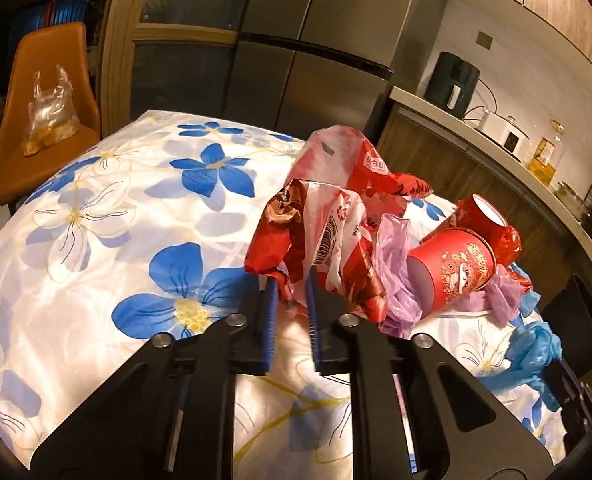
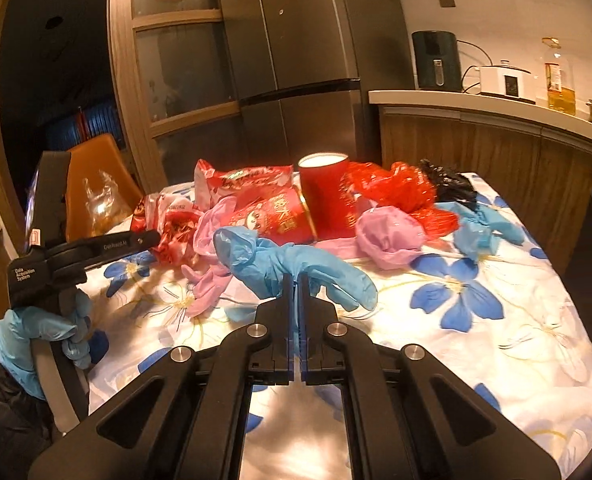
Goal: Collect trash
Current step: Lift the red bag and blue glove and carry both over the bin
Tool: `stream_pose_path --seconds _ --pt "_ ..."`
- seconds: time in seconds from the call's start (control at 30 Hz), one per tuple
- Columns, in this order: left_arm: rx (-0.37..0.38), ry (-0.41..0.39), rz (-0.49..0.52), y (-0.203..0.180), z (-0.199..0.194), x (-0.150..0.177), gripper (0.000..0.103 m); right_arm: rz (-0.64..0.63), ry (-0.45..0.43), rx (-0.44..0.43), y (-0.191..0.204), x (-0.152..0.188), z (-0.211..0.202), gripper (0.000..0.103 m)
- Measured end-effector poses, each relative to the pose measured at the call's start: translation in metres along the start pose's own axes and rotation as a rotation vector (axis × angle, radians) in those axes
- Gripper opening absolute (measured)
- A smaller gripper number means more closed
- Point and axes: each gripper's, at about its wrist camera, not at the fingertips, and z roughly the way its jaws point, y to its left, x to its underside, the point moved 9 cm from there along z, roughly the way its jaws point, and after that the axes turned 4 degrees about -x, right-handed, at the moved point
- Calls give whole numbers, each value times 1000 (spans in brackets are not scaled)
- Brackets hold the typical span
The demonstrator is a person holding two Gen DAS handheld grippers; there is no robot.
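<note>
Gripper on the left [image 1: 291, 280] is narrowed onto the edge of a crumpled red and white wrapper [image 1: 320, 236], which sits at the left end of the trash heap on the flower-print worktop [image 1: 95, 220]. Beside it lie a purple bag [image 1: 396, 256] and a tipped red paper cup [image 1: 452, 272]. Over to the right, the right gripper [image 2: 296, 280] is pinched tight on a blue glove [image 2: 296, 264], which hangs draped over its tips in front of the heap. A gloved hand [image 2: 39, 332] grips the left tool's handle.
</note>
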Motion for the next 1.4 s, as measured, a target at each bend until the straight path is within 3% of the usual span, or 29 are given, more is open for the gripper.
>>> stream_pose_path --seconds 0.43,0.8,1.1,1.4 --pt "42 -103 64 -40 -67 11 7 38 -69 44 -28 -11 -43 2" --pt "83 -197 61 -63 -125 -1 7 67 -144 72 -52 -22 -88 2" --pt "143 -222 136 -116 -139 -3 7 91 -201 120 -77 -30 -119 2" --pt "249 -230 230 -192 -142 5 7 116 -261 213 -117 -39 -152 2"
